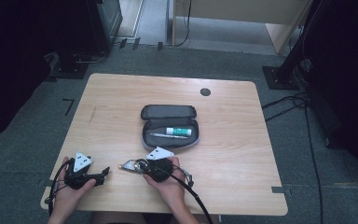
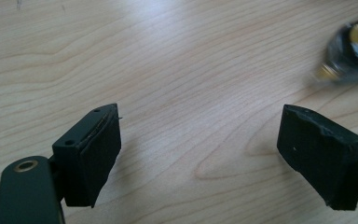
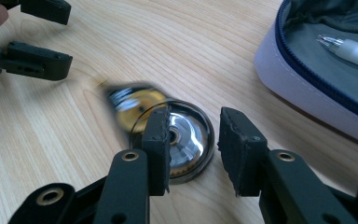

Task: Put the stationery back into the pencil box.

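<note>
Wooden table (image 3: 65, 140): shiny round metal piece (image 3: 186, 140) between right claw (image 3: 193, 149) jaws.

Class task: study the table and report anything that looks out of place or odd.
One thing stands out: a shiny silver and gold metal object lies loose on the wooden table, outside the open grey zip pencil case, between the right tongs.

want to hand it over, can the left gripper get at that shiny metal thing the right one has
Probably yes: the left gripper is open, with bare table between it and the metal thing in the right gripper.
</note>
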`<control>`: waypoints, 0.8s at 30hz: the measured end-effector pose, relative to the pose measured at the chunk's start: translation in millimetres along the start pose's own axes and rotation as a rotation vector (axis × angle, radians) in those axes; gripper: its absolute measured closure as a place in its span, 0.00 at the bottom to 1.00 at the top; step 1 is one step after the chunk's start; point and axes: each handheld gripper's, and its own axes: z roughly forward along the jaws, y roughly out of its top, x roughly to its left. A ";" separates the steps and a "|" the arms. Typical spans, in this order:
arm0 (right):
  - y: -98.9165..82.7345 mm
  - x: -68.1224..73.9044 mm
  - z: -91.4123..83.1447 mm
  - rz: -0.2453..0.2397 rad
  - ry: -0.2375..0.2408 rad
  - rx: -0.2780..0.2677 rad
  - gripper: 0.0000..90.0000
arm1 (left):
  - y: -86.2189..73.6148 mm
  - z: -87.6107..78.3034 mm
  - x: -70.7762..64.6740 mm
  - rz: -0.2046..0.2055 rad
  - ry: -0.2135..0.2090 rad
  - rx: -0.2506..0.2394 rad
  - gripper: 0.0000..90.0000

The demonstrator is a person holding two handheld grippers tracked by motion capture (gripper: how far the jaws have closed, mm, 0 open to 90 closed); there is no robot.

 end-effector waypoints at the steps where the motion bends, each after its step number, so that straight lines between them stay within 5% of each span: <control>1: -0.7 -0.4 -0.7 -0.001 0.000 -0.002 0.71 | 0.1 -0.2 -0.5 0.007 -0.006 -0.005 0.16; 6: -3.1 -4.3 -4.5 0.012 0.003 0.000 0.71 | 1.3 0.9 -5.6 0.020 -0.025 -0.013 0.17; 15: -0.5 -0.6 -6.2 0.076 0.055 -0.024 0.53 | 0.8 2.9 -3.7 0.012 -0.030 -0.005 0.17; 24: 2.9 1.0 7.5 0.117 -0.016 0.021 0.41 | 1.1 4.3 -1.8 -0.001 -0.045 0.010 0.17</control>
